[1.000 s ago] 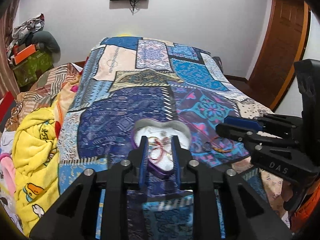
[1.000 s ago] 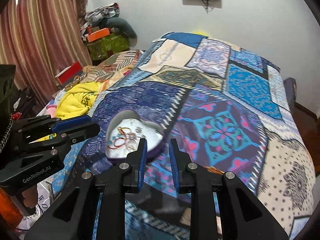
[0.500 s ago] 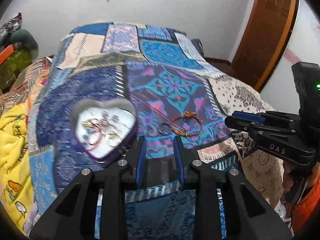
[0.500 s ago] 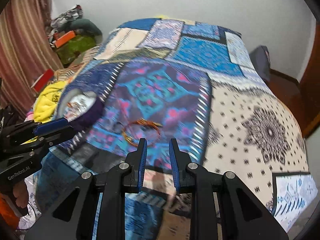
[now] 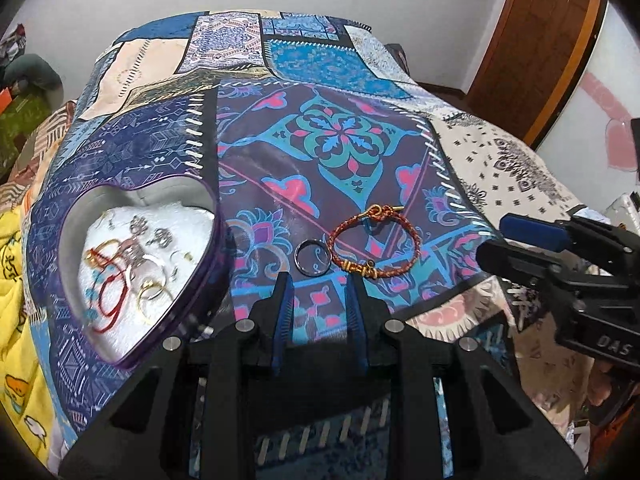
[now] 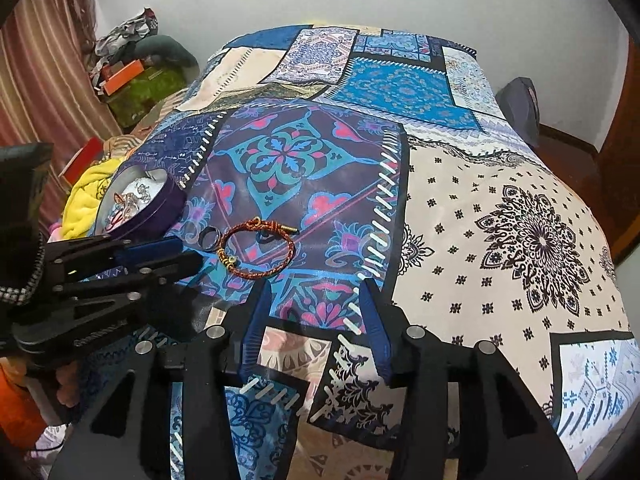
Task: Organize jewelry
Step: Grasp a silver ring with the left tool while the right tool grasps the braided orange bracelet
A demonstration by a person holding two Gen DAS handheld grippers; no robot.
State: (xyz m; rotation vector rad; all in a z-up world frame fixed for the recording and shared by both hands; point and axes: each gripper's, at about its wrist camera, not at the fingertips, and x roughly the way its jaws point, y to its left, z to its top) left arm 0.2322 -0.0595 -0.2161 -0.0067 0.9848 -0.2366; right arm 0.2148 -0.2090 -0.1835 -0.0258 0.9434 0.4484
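A heart-shaped purple tin [image 5: 208, 272] [image 6: 160, 204] holding several rings and bracelets sits on the patchwork bedspread. To its right lie a dark metal ring [image 5: 312, 258] [image 6: 210, 238] and a red-and-gold braided bracelet [image 5: 374, 244] [image 6: 260, 250]. My left gripper [image 5: 318, 284] is open and empty, just in front of the ring. It also shows in the right wrist view [image 6: 176, 254]. My right gripper [image 6: 316, 290] is open and empty, to the right of and nearer than the bracelet. It also shows in the left wrist view [image 5: 520, 244].
The patchwork bedspread [image 6: 500, 208] covers the whole bed. A yellow blanket [image 5: 16, 312] lies at the left edge. Boxes and clothes [image 6: 136, 76] pile up by the curtain at the far left. A wooden door [image 5: 536, 40] stands at the far right.
Both grippers swung right from the tin toward the ring and bracelet. The right gripper's jaws have opened wider. The left gripper now points at the ring.
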